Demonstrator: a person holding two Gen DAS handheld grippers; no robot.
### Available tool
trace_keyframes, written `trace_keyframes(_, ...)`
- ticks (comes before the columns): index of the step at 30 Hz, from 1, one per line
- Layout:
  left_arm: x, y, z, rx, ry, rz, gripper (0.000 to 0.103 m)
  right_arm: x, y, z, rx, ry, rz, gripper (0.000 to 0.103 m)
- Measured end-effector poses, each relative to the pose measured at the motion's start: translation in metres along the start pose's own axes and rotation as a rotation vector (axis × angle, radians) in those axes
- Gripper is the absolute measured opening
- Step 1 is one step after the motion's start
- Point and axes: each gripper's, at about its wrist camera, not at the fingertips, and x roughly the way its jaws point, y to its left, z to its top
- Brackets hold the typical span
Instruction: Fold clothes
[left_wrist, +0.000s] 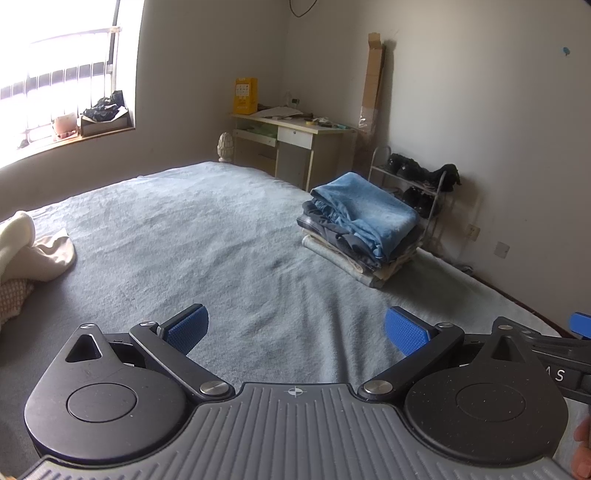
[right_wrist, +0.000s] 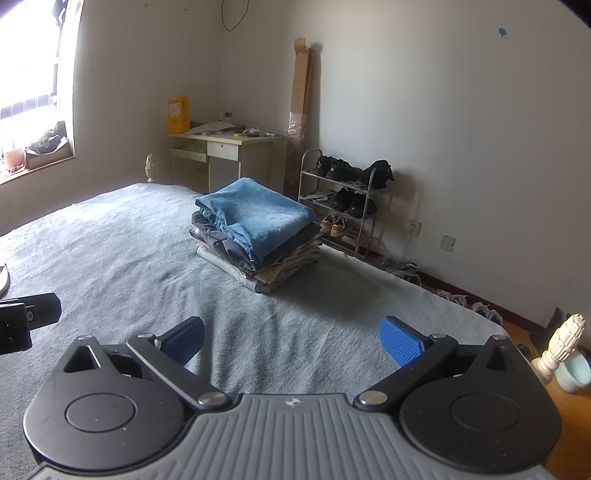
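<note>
Bed middle (left_wrist: 177, 240): lying bare, offering open passage.
Folded stack (right_wrist: 258, 232): sitting toward the far right edge, blocking there.
Cream garments (left_wrist: 33, 247): crowding the left side.

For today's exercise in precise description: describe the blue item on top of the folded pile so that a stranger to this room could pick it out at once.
Start at the grey-covered bed filling the room, then go to its far right side near the shoe rack. There a stack of folded clothes stands, and the folded blue garment lies on top. It alone is bright blue and fluffy; the layers below are dark grey and beige.
</note>
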Motion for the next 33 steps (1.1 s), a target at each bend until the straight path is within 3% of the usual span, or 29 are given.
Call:
trace_keyframes(22,0.008,-0.008,-0.002,-0.002,0.019,0.005,0.103,0.008,-0.005,-0.002,0.019,-0.018,-0.003,0.103)
trace_keyframes(33,0.007,-0.015,0.012,-0.021,-0.077,0.058,0.103,0.016,-0.020,0.007,0.047,-0.050,-0.036,0.103)
